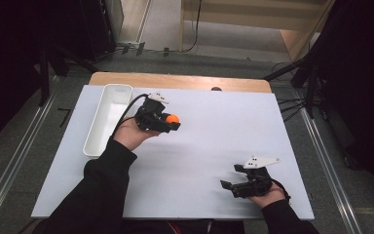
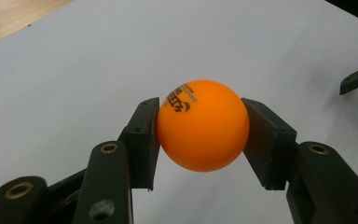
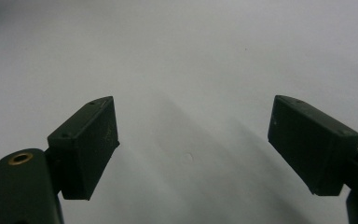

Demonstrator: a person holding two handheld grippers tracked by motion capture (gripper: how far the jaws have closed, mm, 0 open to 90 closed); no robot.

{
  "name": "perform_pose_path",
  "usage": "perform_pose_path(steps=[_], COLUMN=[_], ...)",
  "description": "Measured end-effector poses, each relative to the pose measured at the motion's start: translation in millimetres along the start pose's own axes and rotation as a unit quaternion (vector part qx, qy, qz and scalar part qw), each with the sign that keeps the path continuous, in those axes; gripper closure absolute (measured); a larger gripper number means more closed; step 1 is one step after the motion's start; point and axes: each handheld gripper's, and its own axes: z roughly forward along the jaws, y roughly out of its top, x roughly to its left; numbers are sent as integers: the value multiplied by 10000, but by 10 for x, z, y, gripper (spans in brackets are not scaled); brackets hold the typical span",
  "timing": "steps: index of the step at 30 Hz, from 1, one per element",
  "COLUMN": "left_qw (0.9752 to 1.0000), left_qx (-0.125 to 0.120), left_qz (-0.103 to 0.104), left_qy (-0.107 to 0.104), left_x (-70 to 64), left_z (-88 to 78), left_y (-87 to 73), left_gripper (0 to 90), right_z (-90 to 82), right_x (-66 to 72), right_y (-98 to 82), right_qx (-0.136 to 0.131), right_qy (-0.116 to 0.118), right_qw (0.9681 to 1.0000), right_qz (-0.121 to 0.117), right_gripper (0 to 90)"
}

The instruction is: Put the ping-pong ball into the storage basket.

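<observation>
one raised left gripper (image 1: 171, 122) clamping ball (image 1: 172, 118)

Lab recording bay, dark stands (image 1: 53, 58), floor cables (image 1: 292, 105), white-topped table (image 1: 214, 141)

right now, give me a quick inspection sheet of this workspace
surface: white sheet over a wooden table, bare in the middle
job's things: orange ball with dark print; white tray at the left edge, looks empty
clutter: nothing seen
grippers: left hand-held gripper shut on the ball, just right of the tray; right hand-held gripper open, nothing between its jaws
cables: black cable from the left gripper crosses the tray rim
surroundings: dark stands, floor cables, metal rails
</observation>
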Motion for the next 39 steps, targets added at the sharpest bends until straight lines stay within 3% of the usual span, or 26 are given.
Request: perform_pose_path(steps=[19, 24, 39], left_qw=[9996, 9994, 9985], left_qx=[-150, -168, -172], left_qz=[-205, -197, -386], left_qy=[91, 231, 341], left_x=[176, 235, 394], left_z=[-173, -225, -324], left_y=[-48, -62, -120], left_gripper=[502, 502, 501], right_z=[-2, -8, -7], right_x=[2, 5, 9], right_y=[4, 7, 12], right_qx=[25, 17, -20], right_qy=[-62, -33, -31], right_qw=[10000, 10000, 10000], right_qz=[-25, -13, 22], right_gripper=[148, 148, 148])
